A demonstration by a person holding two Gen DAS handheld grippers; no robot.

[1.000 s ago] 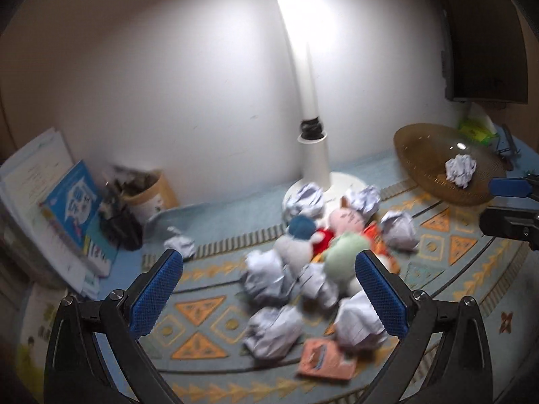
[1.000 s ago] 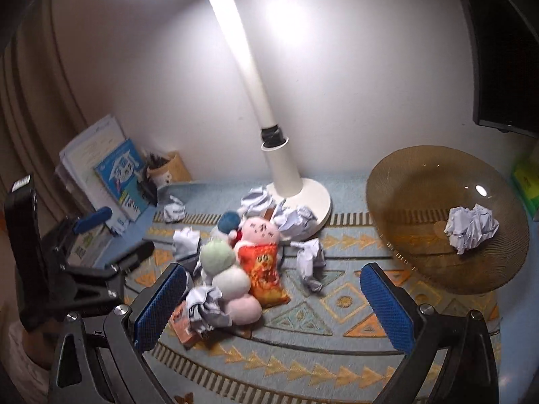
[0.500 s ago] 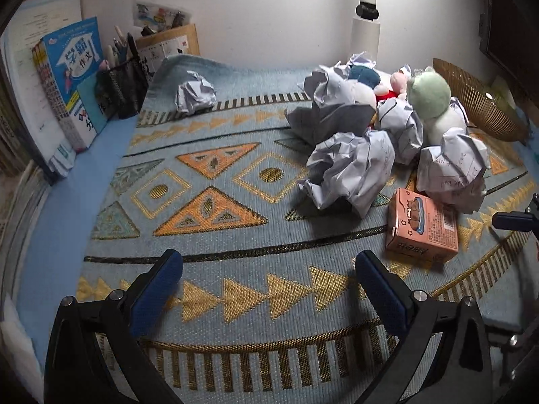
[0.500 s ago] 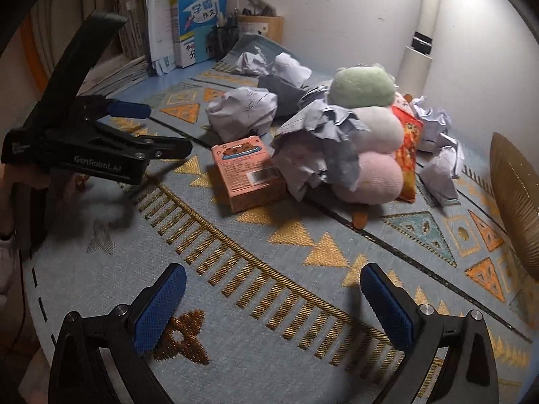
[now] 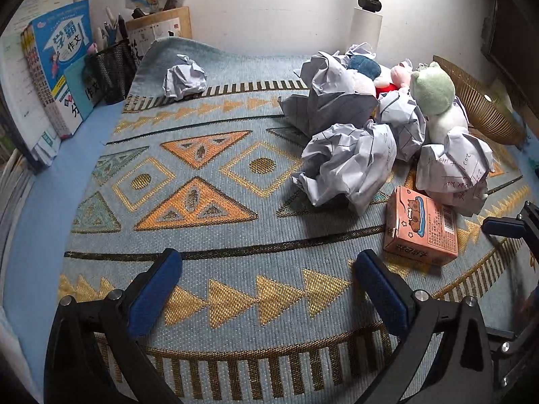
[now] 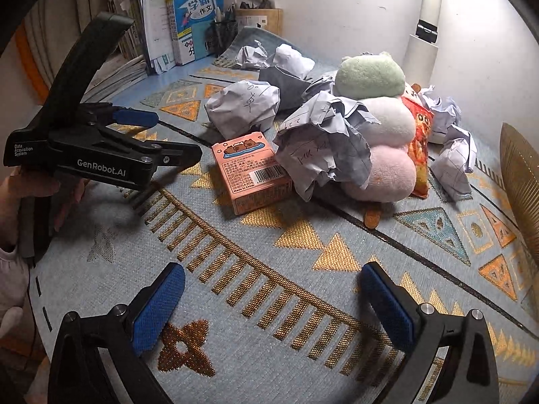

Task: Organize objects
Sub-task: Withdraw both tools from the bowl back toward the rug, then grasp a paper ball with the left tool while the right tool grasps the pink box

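A heap of crumpled paper balls [image 5: 350, 165], plush toys [image 5: 433, 89] and a red snack packet [image 6: 419, 141] lies on the patterned mat [image 5: 202, 202]. A pink box [image 5: 421, 225] rests at the heap's near edge. One paper ball [image 5: 184, 75] sits alone at the back left. My left gripper [image 5: 266, 279] hovers low over the mat, open and holding nothing, left of the box. The right gripper [image 6: 269, 289] is also open and bare, in front of the pink box [image 6: 256, 171] and a paper ball [image 6: 320, 148]. In the right wrist view a hand holds the left gripper [image 6: 175, 138].
An amber ribbed bowl [image 5: 481, 111] stands at the far right behind the heap. A white lamp post [image 6: 424, 33] rises by the wall. Books [image 5: 60, 57], a mesh pen holder [image 5: 111, 67] and a cardboard holder [image 5: 158, 30] line the back left.
Both grippers came down from high above the desk to just over the mat's near edge. Over the last half second they hardly moved. Both stayed open.
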